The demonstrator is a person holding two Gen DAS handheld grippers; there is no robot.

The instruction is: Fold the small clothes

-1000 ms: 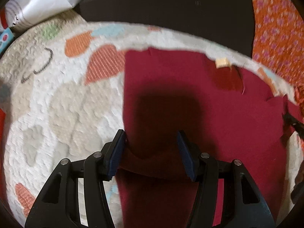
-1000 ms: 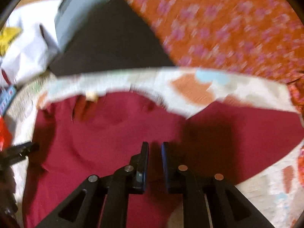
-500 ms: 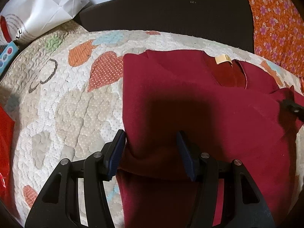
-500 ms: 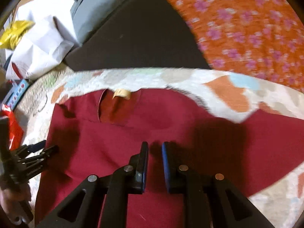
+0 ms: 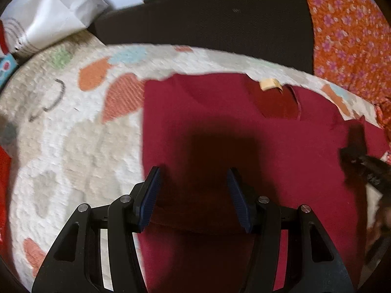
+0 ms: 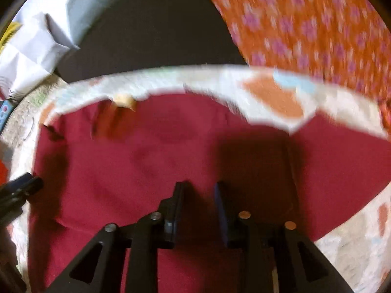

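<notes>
A dark red shirt point(image 5: 244, 141) lies spread flat on a quilted mat point(image 5: 73, 146) with orange and beige blobs, its neck opening with a small tan label point(image 5: 270, 83) towards the far edge. Beyond the mat sit a black cushion point(image 5: 207, 17), an orange flowered cloth point(image 5: 349, 36) to the right and crumpled white paper bags point(image 5: 48, 17) to the left. Nothing lies on top of the shirt except the shadows of the tools.

The left gripper point(image 5: 193, 193) hangs over the shirt's left side with its jaws parted wide; a raised fold of red cloth sits between the blue pads, though whether they press on it is hard to tell. Its spread is the same as a second ago. The right gripper point(image 6: 199, 207) is over the middle of the shirt; its jaws have just been opening from a near-closed pinch and now stand released, with red fabric showing in the gap below them. Both views are blurrier than half a second ago.
</notes>
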